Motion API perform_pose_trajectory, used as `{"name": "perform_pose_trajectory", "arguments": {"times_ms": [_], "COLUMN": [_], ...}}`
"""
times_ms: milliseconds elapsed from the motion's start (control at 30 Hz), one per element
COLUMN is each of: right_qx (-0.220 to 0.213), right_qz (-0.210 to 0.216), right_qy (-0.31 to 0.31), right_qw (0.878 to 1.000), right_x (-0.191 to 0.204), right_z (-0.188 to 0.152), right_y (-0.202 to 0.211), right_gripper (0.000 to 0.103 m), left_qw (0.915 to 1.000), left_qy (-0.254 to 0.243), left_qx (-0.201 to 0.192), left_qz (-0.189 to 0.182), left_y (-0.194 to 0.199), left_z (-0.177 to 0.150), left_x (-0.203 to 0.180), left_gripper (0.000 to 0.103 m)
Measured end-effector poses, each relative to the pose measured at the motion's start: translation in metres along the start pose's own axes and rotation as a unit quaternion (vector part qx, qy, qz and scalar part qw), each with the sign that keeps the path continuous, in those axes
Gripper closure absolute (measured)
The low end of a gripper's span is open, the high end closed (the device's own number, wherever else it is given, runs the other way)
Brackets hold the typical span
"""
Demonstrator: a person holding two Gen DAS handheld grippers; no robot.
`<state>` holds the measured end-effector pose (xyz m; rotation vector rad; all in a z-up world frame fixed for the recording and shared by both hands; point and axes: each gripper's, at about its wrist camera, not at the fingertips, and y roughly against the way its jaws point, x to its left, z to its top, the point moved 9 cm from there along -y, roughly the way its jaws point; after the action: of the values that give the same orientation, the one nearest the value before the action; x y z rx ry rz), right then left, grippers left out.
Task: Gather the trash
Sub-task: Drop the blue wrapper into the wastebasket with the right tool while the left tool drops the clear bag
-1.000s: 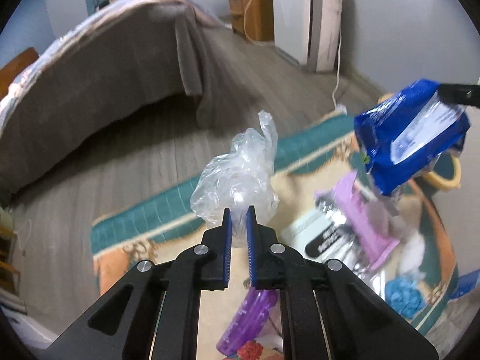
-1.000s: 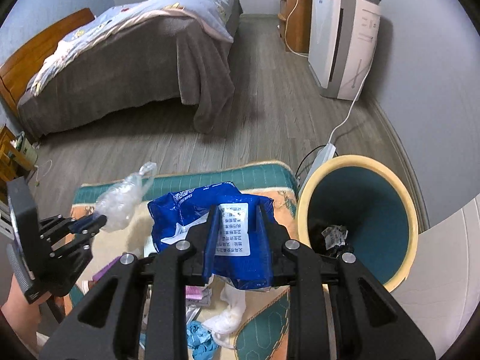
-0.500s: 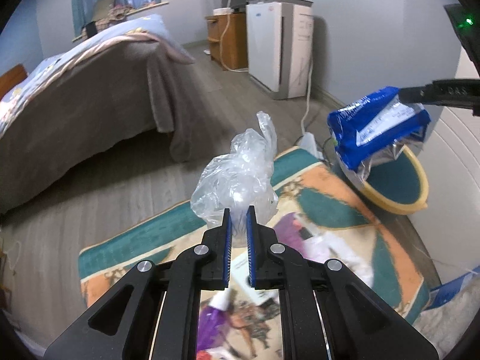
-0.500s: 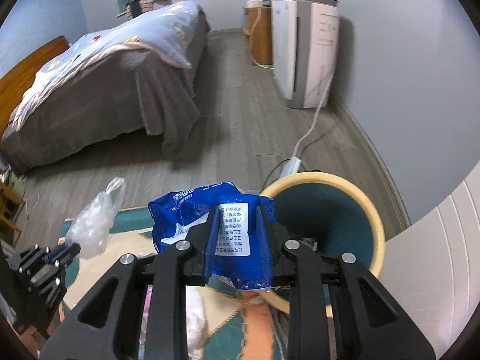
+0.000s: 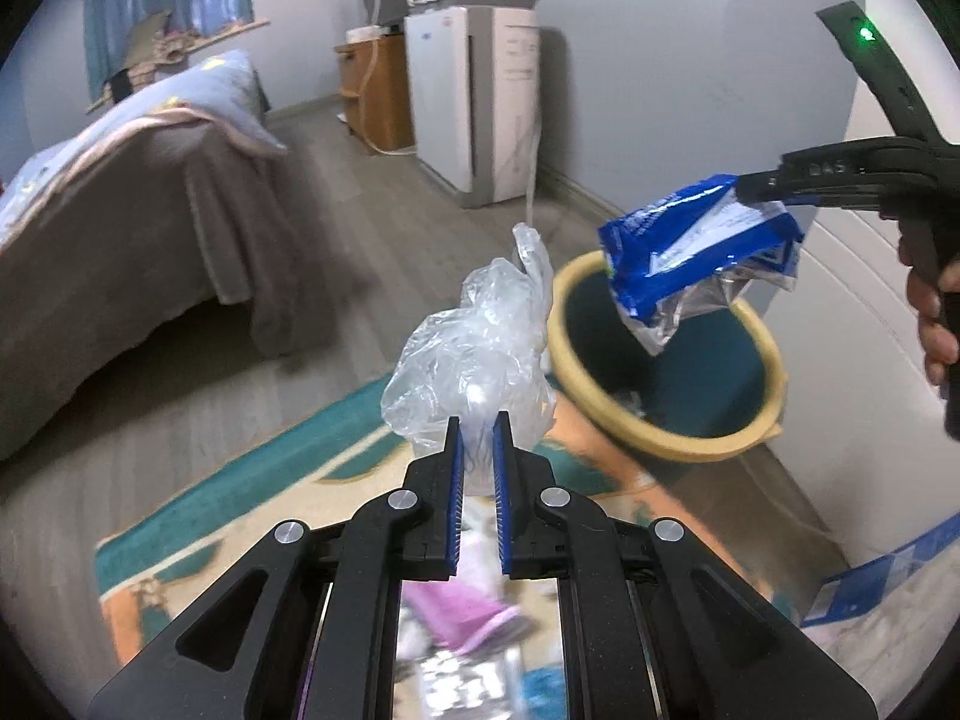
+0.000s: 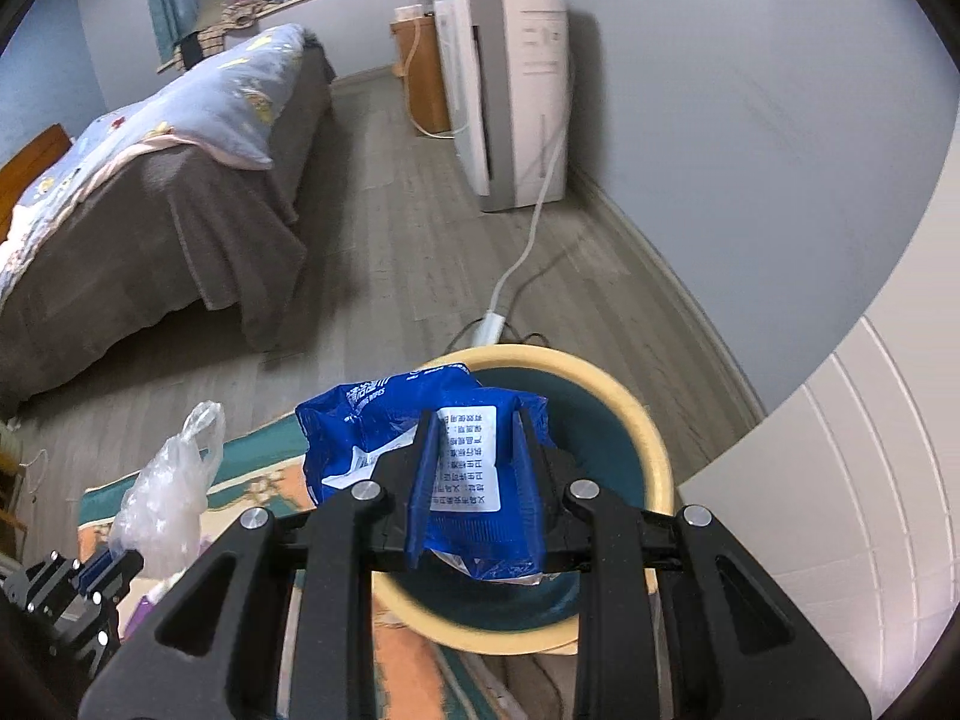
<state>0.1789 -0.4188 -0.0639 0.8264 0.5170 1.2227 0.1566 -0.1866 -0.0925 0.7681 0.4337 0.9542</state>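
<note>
Landmark: the yellow-rimmed bin [image 6: 654, 450], standing at the corner of the patterned rug [image 5: 252, 480].

Right tongs [image 6: 474, 468] clenched on the blue wipes packet [image 6: 420, 438]; the pads pinch it across its white label. The packet hangs over the bin's mouth, its torn silver end drooping toward the inside.

Left tongs [image 5: 477, 450] clenched on a crumpled clear plastic bag [image 5: 474, 354]. The bag sits beside the bin, on the rug side of its rim, not over the opening.

Step in hand, as judged: drop both pieces into the bin.
- Packet looks placed well enough. Let go only with the whole of it inside the rim line; it is light and floppy and may catch the near edge.
- Clear bag needs carrying further over the mouth first. Thin film tends to cling to the pads, so part the tongs fully and low over the bin.
- Keep the two tongs apart over the opening; release one, then the other.

View differences:
- Left wrist view shows the packet side-on, with the hand [image 5: 933, 324] gripping the right handle, plus more litter, blurred, on the rug under the tongs.
- Right wrist view looks down past the packet into the bin and shows a white cable [image 6: 528, 240] on the floor behind the bin.
</note>
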Motion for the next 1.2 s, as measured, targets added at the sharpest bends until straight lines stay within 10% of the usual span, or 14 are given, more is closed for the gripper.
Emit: {"name": "perform_pose_trajectory", "arguments": {"times_ms": [533, 767, 967, 1200], "right_qx": [0.068, 0.101, 0.087, 0.075], "right_qz": [-0.051, 0.012, 0.010, 0.023], "right_qy": [-0.018, -0.046, -0.053, -0.039], "right_qw": [0.996, 0.994, 0.995, 0.996], "right_x": [-0.044, -0.031, -0.029, -0.007], "right_z": [-0.032, -0.042, -0.036, -0.027], "right_y": [-0.052, -0.062, -0.056, -0.049], "right_gripper": [0.078, 0.060, 0.016, 0.006], "left_qw": [0.9964, 0.9976, 0.9990, 0.9991], "left_qy": [-0.045, -0.035, -0.028, 0.002], "left_qx": [0.065, 0.055, 0.035, 0.023], "left_qz": [-0.030, -0.025, 0.002, 0.035], "left_y": [-0.090, -0.094, -0.079, -0.041], "left_z": [0.024, 0.028, 0.023, 0.016], "left_x": [-0.092, -0.090, -0.078, -0.045], "left_gripper": [0.093, 0.048, 0.010, 0.008]}}
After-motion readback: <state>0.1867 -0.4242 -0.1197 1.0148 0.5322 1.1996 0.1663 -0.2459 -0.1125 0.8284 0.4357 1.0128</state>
